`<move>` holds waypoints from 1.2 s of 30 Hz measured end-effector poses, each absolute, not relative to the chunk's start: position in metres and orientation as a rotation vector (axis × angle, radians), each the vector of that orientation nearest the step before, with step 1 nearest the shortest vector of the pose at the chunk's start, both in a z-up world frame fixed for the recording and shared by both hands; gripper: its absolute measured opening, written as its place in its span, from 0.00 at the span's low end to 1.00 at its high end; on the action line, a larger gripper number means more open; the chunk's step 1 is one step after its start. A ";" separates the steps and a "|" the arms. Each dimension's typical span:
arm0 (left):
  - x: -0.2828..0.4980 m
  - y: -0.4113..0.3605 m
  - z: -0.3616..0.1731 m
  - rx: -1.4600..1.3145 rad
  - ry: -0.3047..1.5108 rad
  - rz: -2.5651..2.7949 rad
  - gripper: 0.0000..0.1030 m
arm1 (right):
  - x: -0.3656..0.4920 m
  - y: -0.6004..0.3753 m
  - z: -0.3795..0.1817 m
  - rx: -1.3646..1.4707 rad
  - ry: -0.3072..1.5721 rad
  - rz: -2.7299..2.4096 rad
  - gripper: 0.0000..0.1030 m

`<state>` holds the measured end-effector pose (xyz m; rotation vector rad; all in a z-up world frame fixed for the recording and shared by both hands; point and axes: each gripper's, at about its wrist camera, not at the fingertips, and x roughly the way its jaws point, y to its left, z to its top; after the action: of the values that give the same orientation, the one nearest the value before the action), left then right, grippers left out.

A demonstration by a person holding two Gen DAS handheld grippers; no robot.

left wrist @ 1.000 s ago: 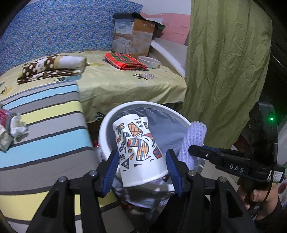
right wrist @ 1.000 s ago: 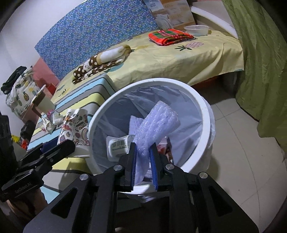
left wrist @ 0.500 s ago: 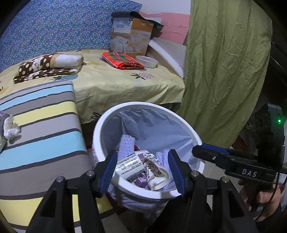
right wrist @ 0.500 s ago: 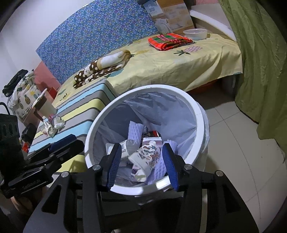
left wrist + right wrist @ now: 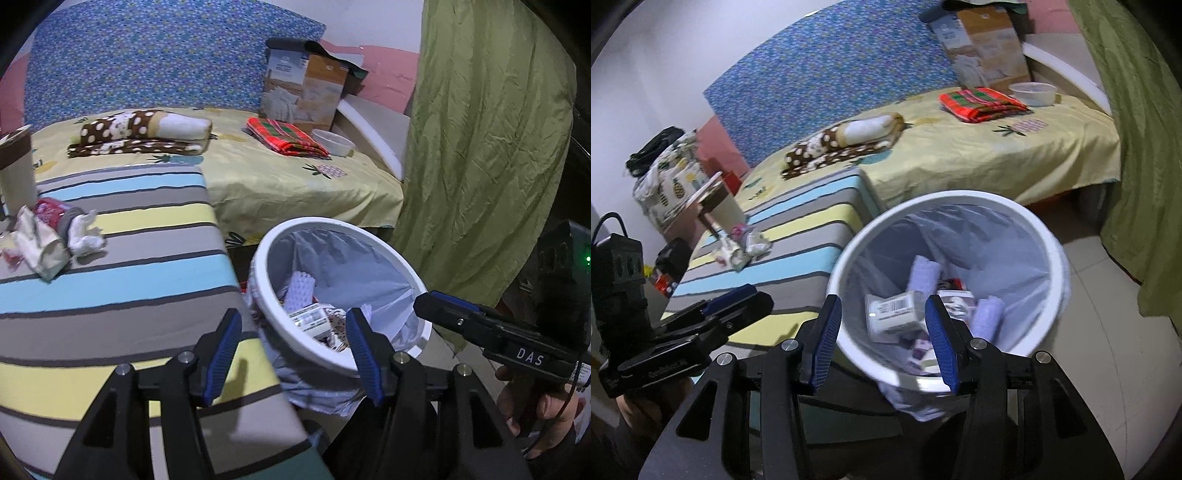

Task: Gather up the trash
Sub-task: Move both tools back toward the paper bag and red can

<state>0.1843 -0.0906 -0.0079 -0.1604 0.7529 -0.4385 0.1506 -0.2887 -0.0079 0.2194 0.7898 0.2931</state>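
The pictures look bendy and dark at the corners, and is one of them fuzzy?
Both views come through a fisheye lens: straight edges bow and the corners go black. In the right wrist view the white bin and the bed behind it are smeared with motion blur. The left wrist view is sharper, with a dim bluish cast over the striped cover.

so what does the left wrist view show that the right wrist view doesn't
Only the left wrist view: the person's hand holding the right gripper. Only the right wrist view: the pineapple-print bag by the wall and the floor tiles. Both: the white bin holding trash, the striped cover, crumpled trash on it, and the red plaid cloth.
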 end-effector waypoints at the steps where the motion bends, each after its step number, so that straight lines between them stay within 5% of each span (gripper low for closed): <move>1: 0.182 -0.086 -0.008 -0.165 0.752 -0.430 0.59 | 0.150 -0.285 -0.007 0.213 0.787 0.303 0.48; 36: 0.148 0.029 -0.011 -0.239 0.704 -0.129 0.59 | 0.162 -0.194 -0.001 0.030 0.755 0.558 0.48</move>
<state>0.1479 0.0287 -0.0110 -0.2393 0.7040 -0.1292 0.1617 -0.1941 -0.0007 0.0295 0.7554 0.5576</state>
